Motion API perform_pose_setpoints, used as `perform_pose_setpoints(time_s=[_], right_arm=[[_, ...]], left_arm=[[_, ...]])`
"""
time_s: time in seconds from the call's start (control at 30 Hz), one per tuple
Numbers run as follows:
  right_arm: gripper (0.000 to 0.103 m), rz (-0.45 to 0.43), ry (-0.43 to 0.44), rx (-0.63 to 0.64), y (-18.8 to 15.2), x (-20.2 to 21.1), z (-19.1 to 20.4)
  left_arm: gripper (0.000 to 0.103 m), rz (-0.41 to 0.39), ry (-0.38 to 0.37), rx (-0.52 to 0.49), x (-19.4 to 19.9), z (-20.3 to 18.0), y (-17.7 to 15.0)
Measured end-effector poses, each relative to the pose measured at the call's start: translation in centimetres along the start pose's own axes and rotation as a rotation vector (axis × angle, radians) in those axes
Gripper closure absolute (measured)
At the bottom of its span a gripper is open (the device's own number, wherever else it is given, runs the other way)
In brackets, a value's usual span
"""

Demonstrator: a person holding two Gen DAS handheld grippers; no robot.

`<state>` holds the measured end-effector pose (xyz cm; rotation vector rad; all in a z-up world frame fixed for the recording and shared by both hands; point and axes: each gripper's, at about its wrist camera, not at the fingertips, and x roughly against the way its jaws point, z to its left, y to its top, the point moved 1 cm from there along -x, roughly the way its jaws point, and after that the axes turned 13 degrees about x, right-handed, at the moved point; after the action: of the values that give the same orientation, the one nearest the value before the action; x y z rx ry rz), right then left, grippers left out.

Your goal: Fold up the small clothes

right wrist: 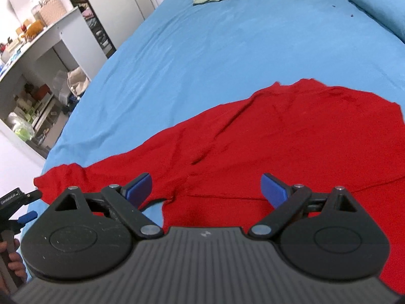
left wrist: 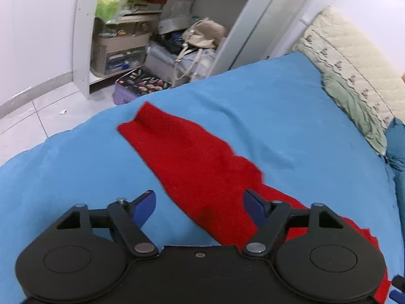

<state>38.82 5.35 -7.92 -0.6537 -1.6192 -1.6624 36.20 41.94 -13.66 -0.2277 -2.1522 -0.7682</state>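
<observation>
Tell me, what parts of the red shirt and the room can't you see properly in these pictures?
- Red shirt: right wrist view, its near part is hidden under the right hand-held gripper; the right frame edge cuts it off.
- Red shirt, left wrist view: the left hand-held gripper covers its near end.
- Shelf clutter: left wrist view, too small and blurred to name.
- Dark specks on the blue bedsheet: too small.
</observation>
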Motion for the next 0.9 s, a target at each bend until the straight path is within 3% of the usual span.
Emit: perform_pose_setpoints(time_s=[0.37,0.53,0.6,0.77,0.9], right_arm=[[0.0,0.024,-0.001,0.01,-0.5,-3.9,2.8],[0.0,0.017,0.006,0.014,-0.5,-5.0,3.5],[0.0,0.015,0.009,0.022,-0.5,-5.2,3.5],[0.0,-0.003,0.018,0.022,-0.7,-5.3,2.8],[0.0,-0.03,0.032,-0.002,-0.6,-4.4,1.4]], left_arm=[[0.053,-0.053,0.041,0.001,-3.7,1.9,1.9],[0.089,-0.063,0.075,-0.018,-4.6,1.7,2.2],[0.095,-0.067,0.079,-0.011,-4.8,1.7,2.4],[0.099,-0.096,0.1,-0.051,-4.1,0.6,2.3],[0.099,-0.154,0.061,-0.103,-1.4,-2.4,2.1]])
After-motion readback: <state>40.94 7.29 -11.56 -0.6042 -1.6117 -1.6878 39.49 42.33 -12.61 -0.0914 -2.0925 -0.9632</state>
